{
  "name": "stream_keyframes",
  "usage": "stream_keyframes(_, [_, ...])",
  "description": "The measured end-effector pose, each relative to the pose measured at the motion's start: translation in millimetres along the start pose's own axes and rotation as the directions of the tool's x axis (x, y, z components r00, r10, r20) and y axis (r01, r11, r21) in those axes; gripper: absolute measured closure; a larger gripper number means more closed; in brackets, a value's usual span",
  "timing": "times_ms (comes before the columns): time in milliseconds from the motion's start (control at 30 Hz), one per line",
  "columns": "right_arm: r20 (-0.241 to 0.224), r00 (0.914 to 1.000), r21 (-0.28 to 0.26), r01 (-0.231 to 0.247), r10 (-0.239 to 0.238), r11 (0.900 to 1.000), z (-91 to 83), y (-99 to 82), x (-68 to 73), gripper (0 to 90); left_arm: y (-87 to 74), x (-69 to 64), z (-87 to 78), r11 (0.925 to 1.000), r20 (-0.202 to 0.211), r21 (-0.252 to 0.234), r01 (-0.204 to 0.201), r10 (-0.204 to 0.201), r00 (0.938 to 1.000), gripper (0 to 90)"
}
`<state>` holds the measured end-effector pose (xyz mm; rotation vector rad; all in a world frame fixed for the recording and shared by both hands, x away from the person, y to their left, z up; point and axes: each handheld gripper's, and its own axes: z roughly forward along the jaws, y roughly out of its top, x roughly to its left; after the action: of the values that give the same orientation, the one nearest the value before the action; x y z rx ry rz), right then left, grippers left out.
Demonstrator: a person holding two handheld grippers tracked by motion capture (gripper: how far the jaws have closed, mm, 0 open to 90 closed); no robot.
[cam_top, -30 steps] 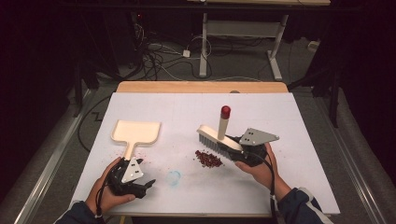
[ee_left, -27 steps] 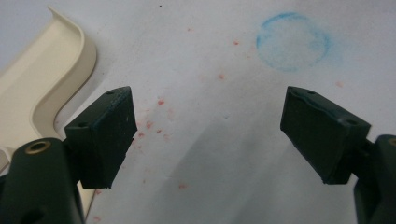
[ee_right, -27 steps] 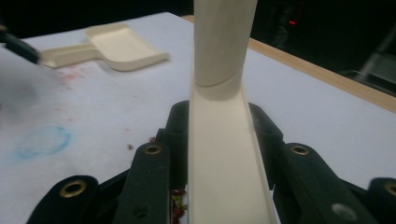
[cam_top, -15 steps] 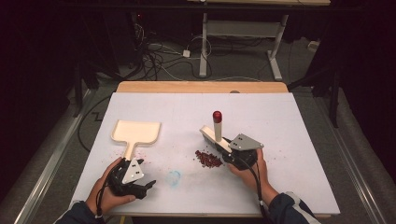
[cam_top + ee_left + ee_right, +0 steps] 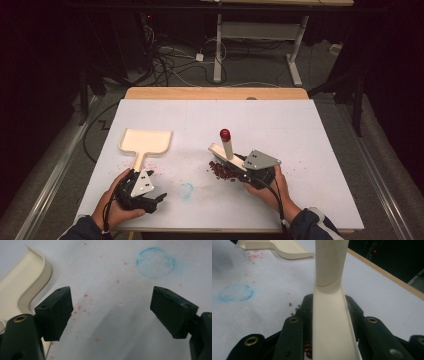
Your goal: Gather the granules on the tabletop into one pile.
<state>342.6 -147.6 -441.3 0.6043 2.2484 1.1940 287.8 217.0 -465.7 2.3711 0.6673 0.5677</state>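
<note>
White table (image 5: 320, 130) bears dustpan (image 5: 146, 142), possibly beans (image 5: 220, 171).

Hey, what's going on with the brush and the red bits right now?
Right gripper shut on brush, beside red bits. Left gripper open beside dustpan. Nothing between them.

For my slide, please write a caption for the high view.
Right gripper sweeps red beads with a cream brush; left gripper waits open beside the dustpan.

brush (image 5: 227, 150): cream, red-tipped handle up, over red beans (image 5: 220, 171) | dustpan (image 5: 145, 143): cream, flat, left
</note>
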Motion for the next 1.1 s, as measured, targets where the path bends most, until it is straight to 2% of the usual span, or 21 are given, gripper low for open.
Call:
stream_keyframes(300, [0.043,0.9986,-0.034,-0.031,0.032,0.9989,-14.4,4.1,-10.8,68.0,0.0,0.0,-0.3,1.0,-0.002,0.0,0.001,-0.001,1.0,17.6])
stream_keyframes(500, [0.074,0.9944,-0.005,-0.075,0.076,0.9971,-30.6,1.3,-13.1,68.0,-0.2,0.2,-1.0,1.0,-0.003,0.0,0.003,-0.003,1.0,17.6])
stream_keyframes(633, [0.115,0.9844,0.03,-0.138,0.133,0.99,-40.4,-6.7,-5.5,68.0,0.2,-0.4,-0.7,1.0,-0.003,0.0,0.001,-0.001,1.0,17.6])
stream_keyframes(833, [0.161,0.9755,0.068,-0.162,0.15,0.9844,-46.3,-15.1,13.0,67.9,1.2,-0.9,-1.7,1.0,-0.01,-0.004,-0.006,0.006,0.9999,17.6])
stream_keyframes(867, [0.164,0.9746,0.088,-0.168,0.152,0.9818,-46.1,-16.2,14.8,67.9,1.2,-0.9,-1.7,1.0,-0.01,-0.003,-0.007,0.007,0.9999,17.6])
stream_keyframes(933, [0.158,0.9686,0.083,-0.207,0.192,0.9749,-47.3,-18.4,16.0,67.8,1.4,-1.1,-1.7,1.0,-0.008,-0.004,-0.006,0.006,1.0,17.6])
stream_keyframes(1033, [0.16,0.9628,0.099,-0.235,0.218,0.9669,-48.9,-17.4,15.7,67.8,1.5,-1.2,-1.4,1.0,0.003,-0.005,-0.003,0.003,1.0,17.7])
stream_keyframes(1100, [0.153,0.9556,0.103,-0.269,0.252,0.9577,-48.6,-16.3,16.7,68.0,1.6,-1.2,-1.2,1.0,0.005,-0.005,-0.002,0.002,1.0,17.7])
